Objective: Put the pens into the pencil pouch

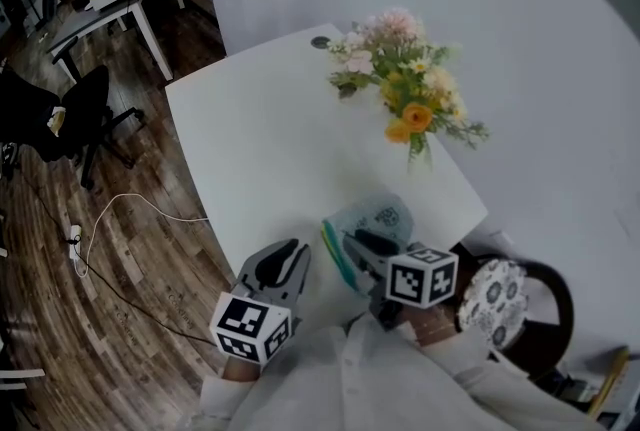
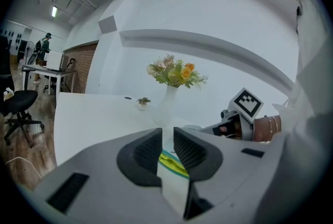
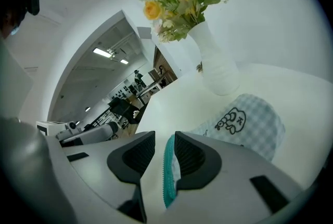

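The pencil pouch (image 1: 382,217), pale blue check with a cartoon print, lies near the white table's front edge. Its teal zipper edge (image 1: 335,257) faces both grippers. My right gripper (image 1: 355,241) is at the pouch mouth. In the right gripper view the zipper (image 3: 168,176) runs between its parted jaws (image 3: 165,140), close to the right pad and not pinched. My left gripper (image 1: 292,251) rests just left of the pouch, its jaws (image 2: 167,137) a narrow gap apart, with the pouch's yellow-green and teal edge (image 2: 171,161) seen through them. No pen shows in any view.
A white vase of flowers (image 1: 405,89) stands behind the pouch toward the wall. A tiny potted plant (image 2: 141,102) sits at the table's far end (image 1: 260,149). A chair with a patterned cushion (image 1: 492,294) is at the right, and the table's left edge drops to wooden floor.
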Available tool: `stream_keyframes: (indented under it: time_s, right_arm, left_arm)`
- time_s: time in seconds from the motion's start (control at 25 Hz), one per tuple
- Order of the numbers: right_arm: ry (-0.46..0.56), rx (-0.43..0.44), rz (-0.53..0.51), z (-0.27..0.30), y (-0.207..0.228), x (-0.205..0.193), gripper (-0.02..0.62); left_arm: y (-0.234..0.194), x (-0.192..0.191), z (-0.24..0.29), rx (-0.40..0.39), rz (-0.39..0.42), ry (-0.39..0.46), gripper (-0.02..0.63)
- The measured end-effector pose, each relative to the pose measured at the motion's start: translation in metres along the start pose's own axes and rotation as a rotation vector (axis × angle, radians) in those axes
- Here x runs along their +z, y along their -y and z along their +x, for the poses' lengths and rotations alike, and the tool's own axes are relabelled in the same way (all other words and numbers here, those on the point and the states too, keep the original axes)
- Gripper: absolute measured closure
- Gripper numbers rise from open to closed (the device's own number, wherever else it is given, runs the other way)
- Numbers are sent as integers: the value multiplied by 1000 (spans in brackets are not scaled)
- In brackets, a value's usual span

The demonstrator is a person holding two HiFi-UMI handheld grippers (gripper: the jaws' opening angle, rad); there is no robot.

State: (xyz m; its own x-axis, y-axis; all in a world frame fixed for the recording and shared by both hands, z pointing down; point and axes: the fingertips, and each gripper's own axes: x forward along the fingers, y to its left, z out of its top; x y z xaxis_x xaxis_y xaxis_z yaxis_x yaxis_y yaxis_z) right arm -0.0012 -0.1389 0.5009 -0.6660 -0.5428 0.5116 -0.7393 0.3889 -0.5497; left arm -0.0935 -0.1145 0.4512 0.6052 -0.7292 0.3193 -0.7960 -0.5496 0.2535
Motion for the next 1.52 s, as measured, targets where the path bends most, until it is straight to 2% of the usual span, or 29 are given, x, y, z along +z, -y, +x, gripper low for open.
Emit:
stream_keyframes:
  time_s: [0.32, 0.64, 0.76, 0.92, 1.28, 1.52]
  right_arm:
    - [140, 52, 10, -25, -19, 43, 499]
    - [230, 184, -123, -51, -60, 79, 500]
    - [264, 213, -155, -57, -69, 87, 528]
    - [278, 244, -152, -60, -72, 89, 555]
    - [287, 241, -131, -64, -72, 79, 575]
    - [273, 223, -153, -64, -71, 69, 580]
  left_arm:
    - [13, 23, -1, -41, 43, 3, 557]
    - [21, 56, -2, -18, 81, 55, 581]
    - [25, 67, -3, -9, 98, 68, 585]
    - [29, 74, -4, -12, 84, 83, 588]
    - [35, 69, -6, -11, 41, 76, 592]
    - [40, 59, -2, -11, 50, 30, 592]
